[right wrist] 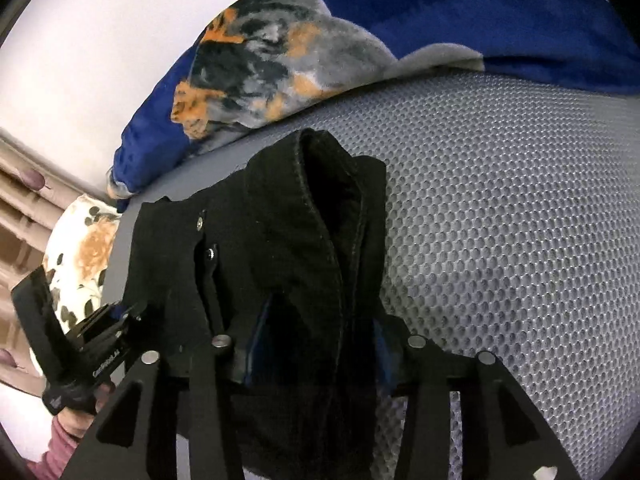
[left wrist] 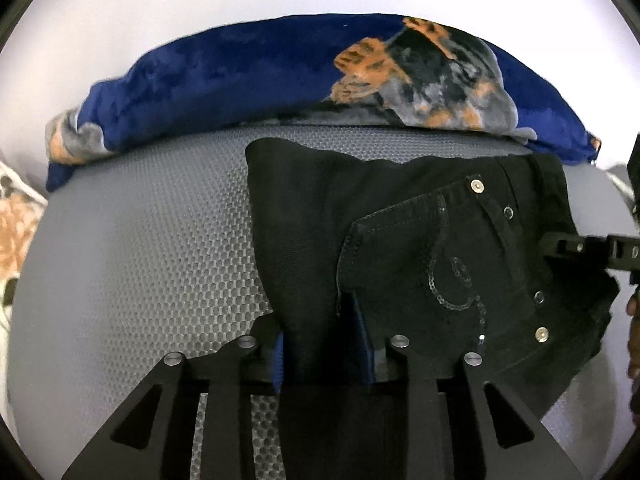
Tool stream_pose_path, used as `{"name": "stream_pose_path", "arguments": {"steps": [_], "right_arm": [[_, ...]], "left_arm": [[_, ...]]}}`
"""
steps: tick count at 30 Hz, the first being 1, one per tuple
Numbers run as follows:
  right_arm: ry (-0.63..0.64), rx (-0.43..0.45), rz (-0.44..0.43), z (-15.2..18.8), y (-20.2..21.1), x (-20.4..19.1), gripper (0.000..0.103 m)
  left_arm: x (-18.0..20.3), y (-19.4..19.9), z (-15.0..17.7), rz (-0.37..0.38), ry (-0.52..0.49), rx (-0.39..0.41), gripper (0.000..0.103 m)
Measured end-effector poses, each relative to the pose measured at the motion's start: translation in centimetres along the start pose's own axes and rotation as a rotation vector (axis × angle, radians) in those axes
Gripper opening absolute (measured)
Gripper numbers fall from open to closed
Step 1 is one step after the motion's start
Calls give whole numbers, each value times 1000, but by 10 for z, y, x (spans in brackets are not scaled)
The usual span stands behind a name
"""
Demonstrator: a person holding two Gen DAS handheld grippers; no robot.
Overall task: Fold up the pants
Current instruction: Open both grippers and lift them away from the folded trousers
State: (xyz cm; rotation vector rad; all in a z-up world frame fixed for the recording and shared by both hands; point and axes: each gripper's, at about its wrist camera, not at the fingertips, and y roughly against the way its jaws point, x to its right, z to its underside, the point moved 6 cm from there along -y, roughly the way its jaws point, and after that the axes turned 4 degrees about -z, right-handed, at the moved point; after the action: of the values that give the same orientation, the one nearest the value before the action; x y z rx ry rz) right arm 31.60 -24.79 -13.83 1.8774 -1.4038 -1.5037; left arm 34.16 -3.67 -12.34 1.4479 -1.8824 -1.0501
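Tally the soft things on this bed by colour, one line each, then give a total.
Black: 1, the pants
Blue with a dog print: 1, the blanket
White with orange flowers: 1, the floral pillow
Total: 3

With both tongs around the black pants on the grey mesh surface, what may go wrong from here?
1. Fabric of the black pants lies between the fingers of the left tongs and the right tongs; pulling away may drag the fold open.
2. In the right wrist view the upper edge stands bunched, so the fold may stay uneven.
3. The blue blanket lies close behind and may catch.
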Motion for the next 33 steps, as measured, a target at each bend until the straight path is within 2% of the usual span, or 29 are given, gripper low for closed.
{"name": "stream_pose_path", "arguments": {"steps": [2,6,11,15,17,21,26,33], "right_arm": [[0,4,14,0,-1,-2,42],[31,13,97,3,1,-11,57],[63,25,149,20,15,-25,59],[93,79,184,37,39,-42,65],[107,111,199,46,52,-50,72],[149,157,228,69,76,-69,78],[215,219,281,104,100,-91,92],[261,265,311,146,119,-113,94]], "left_arm": [[1,1,0,-22,-1,4,34],[-1,6,-1,-87,-3,3,46],[3,33,12,-135,-27,20,58],[9,65,27,-151,-22,41,60],[12,80,35,-149,-18,53,61],[18,114,58,-151,0,75,64],[22,144,89,-148,32,72,64],[23,176,130,-185,51,81,64]]}}
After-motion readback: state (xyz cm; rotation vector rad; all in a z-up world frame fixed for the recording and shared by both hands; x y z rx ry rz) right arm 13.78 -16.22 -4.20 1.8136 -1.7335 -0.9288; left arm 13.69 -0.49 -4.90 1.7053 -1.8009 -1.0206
